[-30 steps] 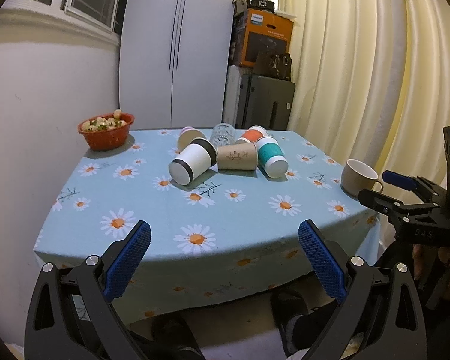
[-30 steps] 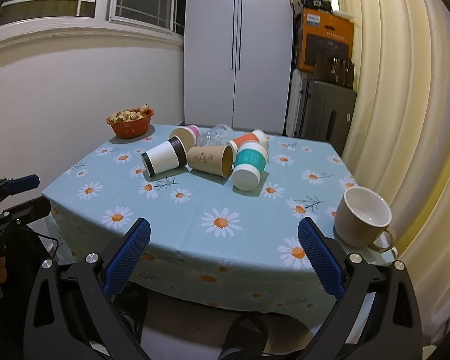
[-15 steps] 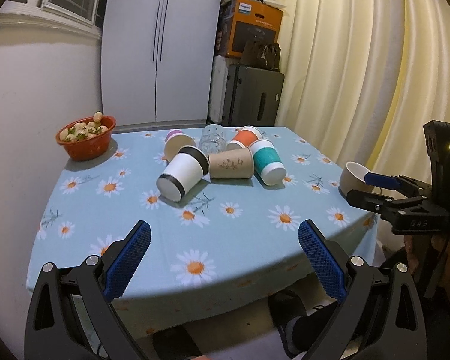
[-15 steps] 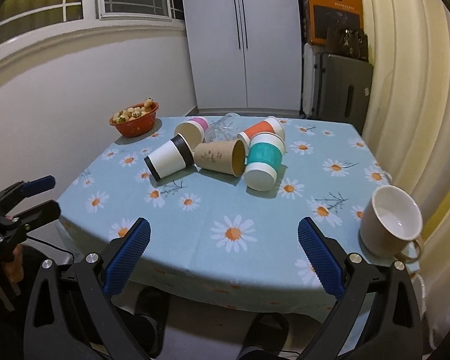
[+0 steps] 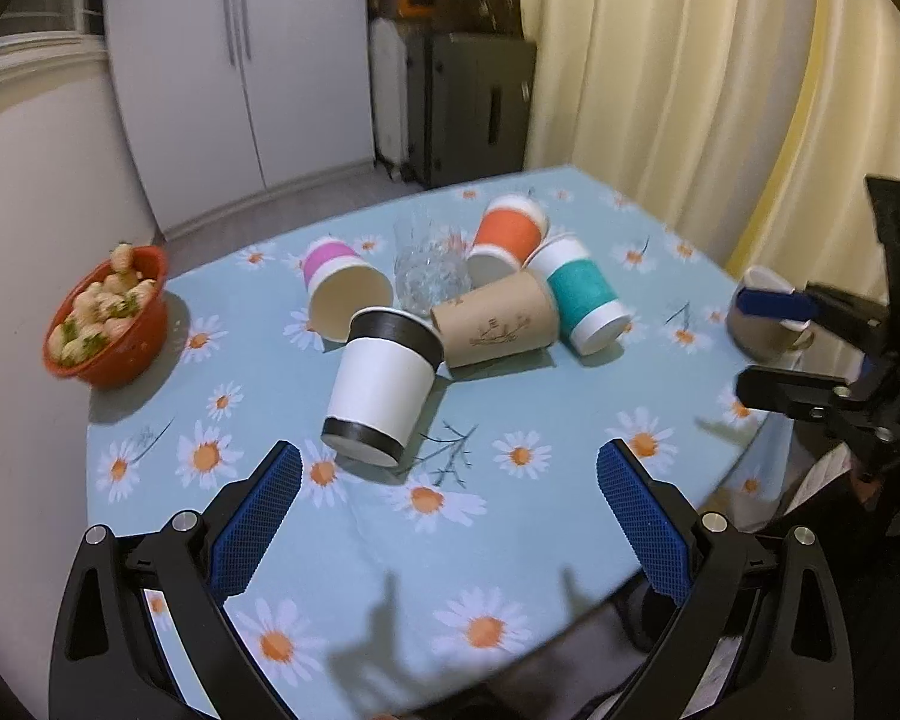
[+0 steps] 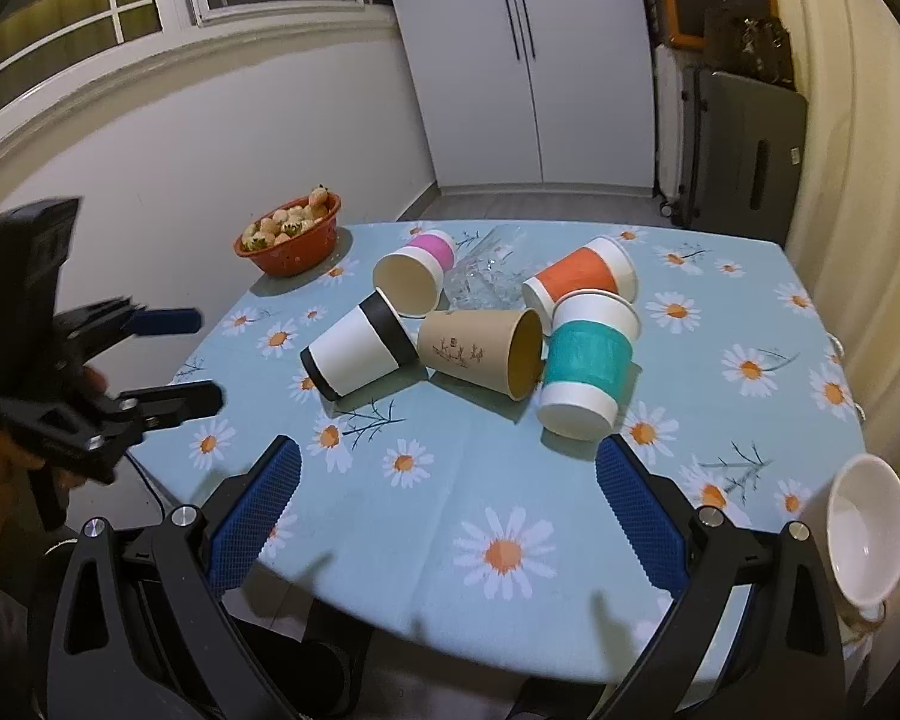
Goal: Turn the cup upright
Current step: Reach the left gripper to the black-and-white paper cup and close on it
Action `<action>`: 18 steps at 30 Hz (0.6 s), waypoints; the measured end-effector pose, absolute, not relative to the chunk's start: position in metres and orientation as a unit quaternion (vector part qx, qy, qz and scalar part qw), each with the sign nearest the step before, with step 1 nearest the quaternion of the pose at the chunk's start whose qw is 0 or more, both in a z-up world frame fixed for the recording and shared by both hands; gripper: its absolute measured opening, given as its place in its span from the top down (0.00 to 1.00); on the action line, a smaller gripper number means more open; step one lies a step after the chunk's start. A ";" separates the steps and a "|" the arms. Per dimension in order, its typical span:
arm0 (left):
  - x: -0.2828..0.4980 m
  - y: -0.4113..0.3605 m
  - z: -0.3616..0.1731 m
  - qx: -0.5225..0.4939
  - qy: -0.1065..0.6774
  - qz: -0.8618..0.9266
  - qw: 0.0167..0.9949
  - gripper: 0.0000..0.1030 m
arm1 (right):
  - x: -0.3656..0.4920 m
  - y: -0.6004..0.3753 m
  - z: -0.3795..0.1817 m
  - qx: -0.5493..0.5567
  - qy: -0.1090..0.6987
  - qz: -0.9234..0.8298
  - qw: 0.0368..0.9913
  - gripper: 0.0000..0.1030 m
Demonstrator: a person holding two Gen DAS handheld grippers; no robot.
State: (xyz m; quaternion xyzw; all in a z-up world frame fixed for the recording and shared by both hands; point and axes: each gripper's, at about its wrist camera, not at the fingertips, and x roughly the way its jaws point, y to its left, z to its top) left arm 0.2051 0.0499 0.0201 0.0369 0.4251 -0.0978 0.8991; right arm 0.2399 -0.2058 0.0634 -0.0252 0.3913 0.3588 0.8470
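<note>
I was in the approach, nothing gripped yet: my left gripper (image 5: 449, 501) and my right gripper (image 6: 447, 498) both hung above the near edge of the table (image 5: 510, 546) with fingers spread wide and empty. The white cup with black bands (image 5: 384, 387) lay on its side ahead of my left fingers, base toward me, touching the brown cup (image 5: 495, 319) in the toppled cluster. The next move, I judged, called for reaching forward, straddling its wall, closing gently and tipping it onto its base.
</note>
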 end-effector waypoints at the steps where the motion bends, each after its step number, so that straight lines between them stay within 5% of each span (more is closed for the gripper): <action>1: 0.217 0.053 0.016 0.039 0.437 -0.098 0.893 0.07 | 0.244 -0.204 0.061 -0.025 0.395 0.360 0.845 0.05; 5: 0.253 0.057 -0.001 0.053 0.477 -0.109 0.870 0.08 | 0.261 -0.200 0.054 -0.022 0.414 0.368 0.832 0.05; 9: 0.283 0.054 -0.018 0.081 0.513 -0.115 0.847 0.25 | 0.276 -0.202 0.045 -0.008 0.436 0.375 0.818 0.05; 18: 0.322 0.053 -0.044 0.123 0.564 -0.112 0.809 0.25 | 0.293 -0.211 0.028 0.031 0.470 0.392 0.790 0.05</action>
